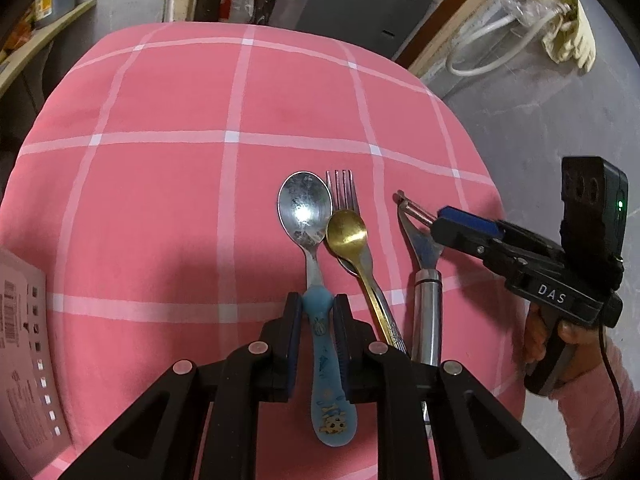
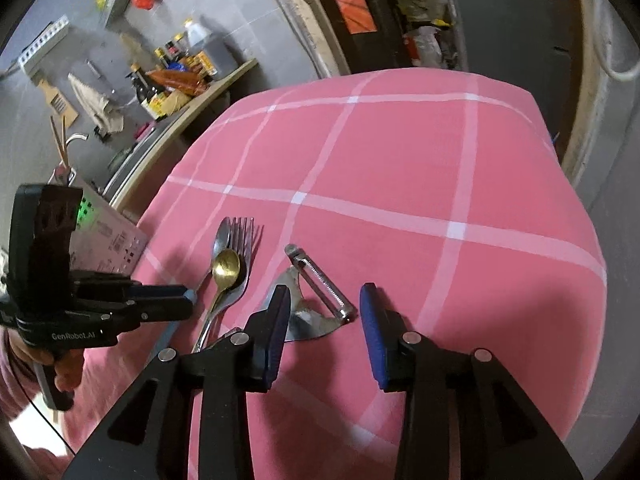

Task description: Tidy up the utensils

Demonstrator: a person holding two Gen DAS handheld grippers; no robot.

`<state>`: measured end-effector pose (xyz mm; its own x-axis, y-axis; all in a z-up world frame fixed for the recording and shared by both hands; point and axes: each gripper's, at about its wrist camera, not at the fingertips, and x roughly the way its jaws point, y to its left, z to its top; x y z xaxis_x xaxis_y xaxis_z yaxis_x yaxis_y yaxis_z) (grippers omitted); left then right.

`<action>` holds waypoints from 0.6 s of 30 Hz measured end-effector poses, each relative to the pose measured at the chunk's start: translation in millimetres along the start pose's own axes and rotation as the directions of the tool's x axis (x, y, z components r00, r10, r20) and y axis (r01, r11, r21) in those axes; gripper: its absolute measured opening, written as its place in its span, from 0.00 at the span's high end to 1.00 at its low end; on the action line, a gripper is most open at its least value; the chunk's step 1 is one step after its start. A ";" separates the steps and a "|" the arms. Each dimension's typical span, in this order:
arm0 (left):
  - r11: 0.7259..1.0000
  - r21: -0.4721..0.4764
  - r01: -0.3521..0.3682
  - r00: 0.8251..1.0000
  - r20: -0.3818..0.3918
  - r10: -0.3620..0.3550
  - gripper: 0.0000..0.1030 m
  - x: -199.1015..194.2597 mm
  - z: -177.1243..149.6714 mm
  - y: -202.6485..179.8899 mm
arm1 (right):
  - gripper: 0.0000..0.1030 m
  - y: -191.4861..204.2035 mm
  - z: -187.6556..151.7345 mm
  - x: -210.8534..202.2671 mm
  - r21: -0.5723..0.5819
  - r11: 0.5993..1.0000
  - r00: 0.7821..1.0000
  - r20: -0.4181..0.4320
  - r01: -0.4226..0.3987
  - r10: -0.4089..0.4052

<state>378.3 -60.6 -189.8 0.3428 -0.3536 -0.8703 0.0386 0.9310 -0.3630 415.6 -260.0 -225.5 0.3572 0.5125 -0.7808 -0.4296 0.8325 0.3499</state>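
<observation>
A spoon with a steel bowl (image 1: 305, 210) and a blue cartoon handle lies on the pink checked cloth (image 1: 160, 200). My left gripper (image 1: 318, 308) is shut on that handle near its neck. Just right of it a small gold spoon (image 1: 346, 232) rests on a fork (image 1: 341, 188). Further right lies a steel peeler (image 1: 426, 280). My right gripper (image 2: 324, 292) stands open over the peeler's head (image 2: 316, 274), its pads clear of the blade. In the right wrist view the gold spoon (image 2: 226, 266) and fork (image 2: 245, 232) show at left, with the left gripper (image 2: 188, 300) beside them.
A white printed box (image 1: 24, 344) sits at the cloth's left edge, also in the right wrist view (image 2: 116, 236). The cloth's right edge drops off close to the peeler. A shelf with bottles (image 2: 180, 68) runs along the wall beyond the table.
</observation>
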 end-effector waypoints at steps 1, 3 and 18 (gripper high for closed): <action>1.000 0.005 0.000 1.000 -0.007 0.000 0.85 2.1 4.2 -2.4 | 0.74 1.6 0.5 0.4 -0.015 1.000 1.000 -0.005 0.010 -0.010; 1.000 0.011 0.003 1.000 -0.024 -0.002 0.85 2.8 7.1 -2.6 | 0.78 4.9 -1.0 -0.8 -0.047 0.998 0.999 -0.017 0.029 -0.029; 1.000 0.000 0.004 0.996 0.088 -0.004 0.86 -6.9 -4.7 -8.0 | 0.94 15.7 -29.1 -39.6 0.021 0.998 0.994 0.092 0.058 -0.059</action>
<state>371.3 -66.0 -182.4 0.4243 -0.3478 -0.8361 0.0397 0.9296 -0.3665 370.6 -273.3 -204.1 0.4567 0.4794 -0.7494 -0.3906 0.8649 0.3152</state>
